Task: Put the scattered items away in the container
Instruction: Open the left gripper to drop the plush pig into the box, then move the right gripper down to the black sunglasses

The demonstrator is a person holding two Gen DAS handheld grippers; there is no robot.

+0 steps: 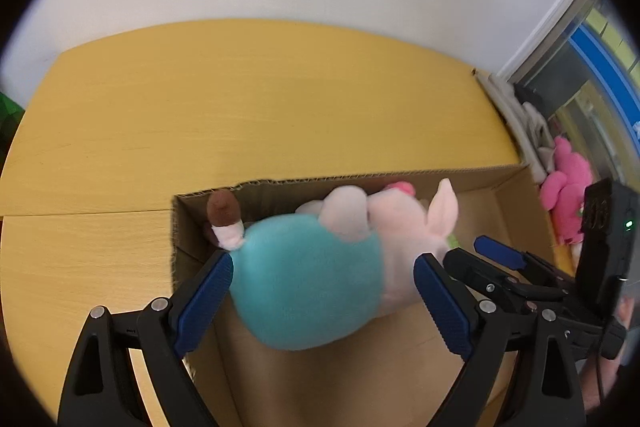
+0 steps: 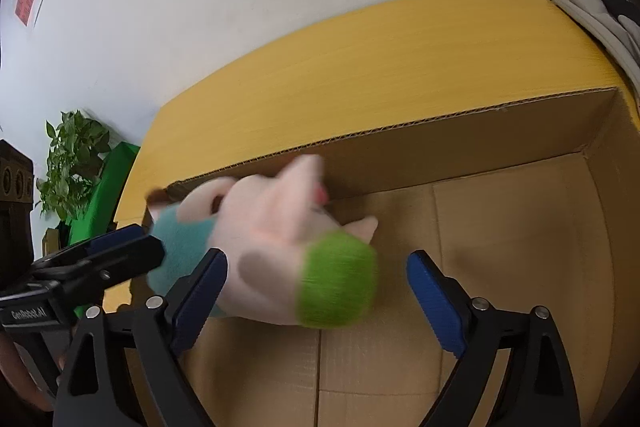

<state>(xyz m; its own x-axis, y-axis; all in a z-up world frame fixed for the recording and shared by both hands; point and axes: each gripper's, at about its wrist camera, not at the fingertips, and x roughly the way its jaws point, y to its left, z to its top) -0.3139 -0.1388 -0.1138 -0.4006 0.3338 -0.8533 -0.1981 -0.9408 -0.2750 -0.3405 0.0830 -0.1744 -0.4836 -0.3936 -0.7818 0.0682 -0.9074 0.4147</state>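
A plush toy lies blurred over the open cardboard box [image 1: 360,179] [image 2: 400,126]. Its teal body [image 1: 308,283], pale pink head and ears [image 1: 404,223] and brown-tipped limb [image 1: 224,211] show in the left wrist view. In the right wrist view its pink part [image 2: 272,227] and a green patch [image 2: 340,279] show. My left gripper [image 1: 324,267] stands open with the teal body between its blue pads [image 1: 204,299]. My right gripper [image 2: 318,259] is open around the green patch, with a clear gap on the right side. Each gripper [image 1: 496,255] [image 2: 120,247] appears in the other's view.
The box sits on a yellow wooden table [image 1: 240,107] [image 2: 360,67] against a white wall. A bright pink plush [image 1: 568,187] and white cloth items [image 1: 516,107] lie beyond the table's right edge. A potted plant [image 2: 72,155] and a green object [image 2: 108,187] stand to the left.
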